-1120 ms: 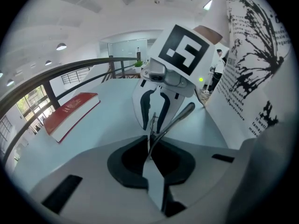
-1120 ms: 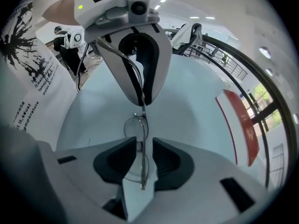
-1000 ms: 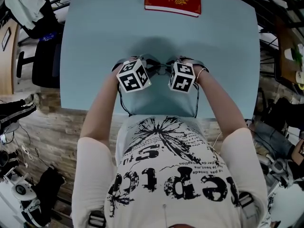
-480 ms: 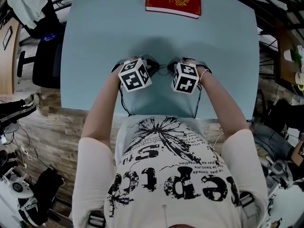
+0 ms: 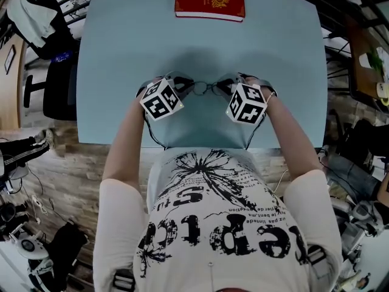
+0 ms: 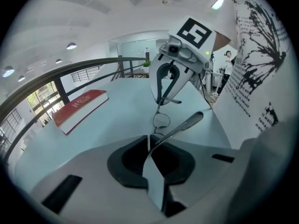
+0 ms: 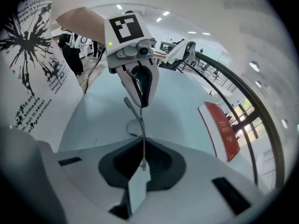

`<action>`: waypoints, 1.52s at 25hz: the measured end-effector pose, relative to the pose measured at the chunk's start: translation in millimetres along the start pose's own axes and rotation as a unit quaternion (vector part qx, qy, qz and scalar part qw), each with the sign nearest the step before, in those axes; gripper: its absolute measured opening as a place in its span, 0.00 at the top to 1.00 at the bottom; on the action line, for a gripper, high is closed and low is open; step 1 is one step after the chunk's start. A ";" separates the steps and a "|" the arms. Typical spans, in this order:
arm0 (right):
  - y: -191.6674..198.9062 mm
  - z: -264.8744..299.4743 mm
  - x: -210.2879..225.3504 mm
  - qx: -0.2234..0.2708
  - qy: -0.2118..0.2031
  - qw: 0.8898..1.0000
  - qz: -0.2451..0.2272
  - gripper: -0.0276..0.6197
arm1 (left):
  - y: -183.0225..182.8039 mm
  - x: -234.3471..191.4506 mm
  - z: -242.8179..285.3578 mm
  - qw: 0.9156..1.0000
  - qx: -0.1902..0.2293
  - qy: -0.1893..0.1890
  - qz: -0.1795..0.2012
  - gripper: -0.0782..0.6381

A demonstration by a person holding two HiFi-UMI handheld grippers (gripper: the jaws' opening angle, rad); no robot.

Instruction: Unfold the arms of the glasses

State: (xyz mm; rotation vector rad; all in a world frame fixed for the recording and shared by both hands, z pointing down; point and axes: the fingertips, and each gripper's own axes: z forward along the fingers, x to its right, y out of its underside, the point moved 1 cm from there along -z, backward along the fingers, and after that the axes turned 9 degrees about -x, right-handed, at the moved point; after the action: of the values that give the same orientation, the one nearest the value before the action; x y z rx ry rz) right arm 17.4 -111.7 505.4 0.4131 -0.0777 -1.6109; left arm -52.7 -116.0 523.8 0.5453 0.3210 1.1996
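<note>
Right gripper (image 7: 142, 166) has just been closing on the glasses (image 5: 205, 89), left gripper (image 6: 152, 147) pinching them too; you're handling light, bendy wire, so hold near the hinges.

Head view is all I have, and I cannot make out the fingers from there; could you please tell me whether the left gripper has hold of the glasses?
Observer: Yes, the left gripper has its fingers shut on one end of the glasses.
Operator: Thank you; and the right one?
Observer: The right gripper has just been closing, and its fingers pinch the thin frame at the other end.
Operator: Can you see an arm of the glasses?
Observer: Yes, one arm juts sideways from the left fingers toward the shirt.
</note>
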 end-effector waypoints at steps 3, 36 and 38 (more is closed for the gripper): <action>5.8 -10.1 4.4 0.018 0.023 1.000 0.010 0.92 | 0.2 2.1 2.6 1.000 0.000 -0.005 -0.004 0.85; 40.1 -10.8 -5.7 0.009 0.069 0.989 0.131 0.75 | 2.9 5.6 -8.1 0.995 0.043 -0.064 -0.064 0.73; 41.3 -12.6 -7.7 0.016 0.079 0.986 0.146 0.75 | 3.8 7.5 -11.9 0.993 0.056 -0.073 -0.076 0.71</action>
State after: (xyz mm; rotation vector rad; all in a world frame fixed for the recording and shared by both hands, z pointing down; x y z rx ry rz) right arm 60.8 -105.5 507.6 0.5279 -0.0416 -1.2846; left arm -59.3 -105.2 516.4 0.6895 0.3005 0.9924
